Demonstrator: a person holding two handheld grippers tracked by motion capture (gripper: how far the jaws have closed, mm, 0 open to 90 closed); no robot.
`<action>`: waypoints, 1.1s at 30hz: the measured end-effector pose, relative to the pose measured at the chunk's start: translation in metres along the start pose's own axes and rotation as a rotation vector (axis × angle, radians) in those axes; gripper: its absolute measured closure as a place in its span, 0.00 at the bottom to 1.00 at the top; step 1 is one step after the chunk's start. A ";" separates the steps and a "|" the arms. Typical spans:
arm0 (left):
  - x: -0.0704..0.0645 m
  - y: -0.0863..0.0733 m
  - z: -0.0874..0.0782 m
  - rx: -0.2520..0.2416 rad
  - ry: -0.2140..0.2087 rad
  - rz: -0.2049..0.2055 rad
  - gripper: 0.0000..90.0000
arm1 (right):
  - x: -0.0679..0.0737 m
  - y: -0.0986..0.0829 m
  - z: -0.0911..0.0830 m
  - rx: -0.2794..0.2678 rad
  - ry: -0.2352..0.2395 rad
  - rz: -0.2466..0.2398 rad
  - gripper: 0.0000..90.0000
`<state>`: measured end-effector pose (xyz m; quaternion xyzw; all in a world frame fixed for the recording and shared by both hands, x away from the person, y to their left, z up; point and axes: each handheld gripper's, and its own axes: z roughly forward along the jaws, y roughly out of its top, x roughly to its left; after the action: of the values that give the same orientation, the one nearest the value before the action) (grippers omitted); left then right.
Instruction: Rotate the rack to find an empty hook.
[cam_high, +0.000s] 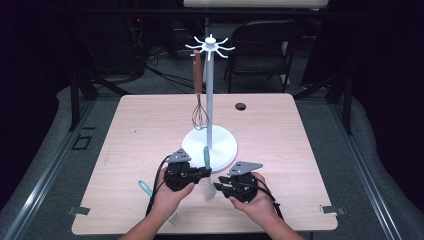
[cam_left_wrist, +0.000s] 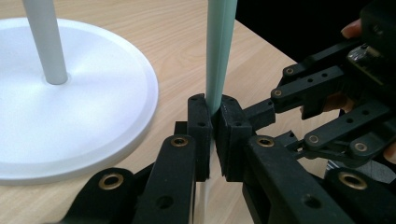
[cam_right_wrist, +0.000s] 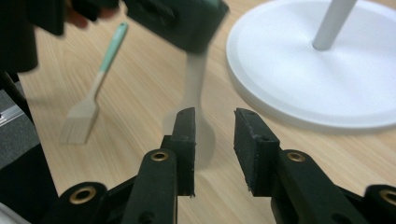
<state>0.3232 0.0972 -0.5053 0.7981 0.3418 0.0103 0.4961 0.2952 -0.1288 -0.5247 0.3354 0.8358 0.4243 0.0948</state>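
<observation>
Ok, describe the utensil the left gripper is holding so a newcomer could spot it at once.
Start at the white hanging stand mid-table and drop to its round base. Just in front of the base, the left gripper is shut on a spatula held upright, mint-green handle up. Unlike the mint-handled brush lying flat on the table, it stands clamped.

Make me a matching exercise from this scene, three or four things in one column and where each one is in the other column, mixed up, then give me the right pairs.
Things:
1. whisk
2. green-handled utensil
3. brush
4. right gripper

Places or states:
A. lying flat on the table, left of the left gripper
B. hanging from a hook of the white stand
C. open, holding nothing
D. clamped upright between closed jaws

Pairs: 1-B, 2-D, 3-A, 4-C
</observation>
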 end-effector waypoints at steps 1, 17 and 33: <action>0.001 0.002 -0.001 0.006 0.003 0.003 0.95 | -0.002 -0.002 0.000 0.008 0.001 0.004 0.76; 0.000 0.042 -0.023 0.009 0.036 0.048 0.95 | -0.013 -0.011 0.004 0.178 -0.004 -0.003 0.63; -0.006 0.105 -0.057 -0.037 0.056 0.119 0.95 | -0.021 -0.015 0.004 0.184 -0.021 0.023 0.59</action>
<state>0.3544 0.1095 -0.3903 0.8070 0.3075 0.0683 0.4995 0.3056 -0.1460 -0.5409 0.3565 0.8663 0.3433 0.0673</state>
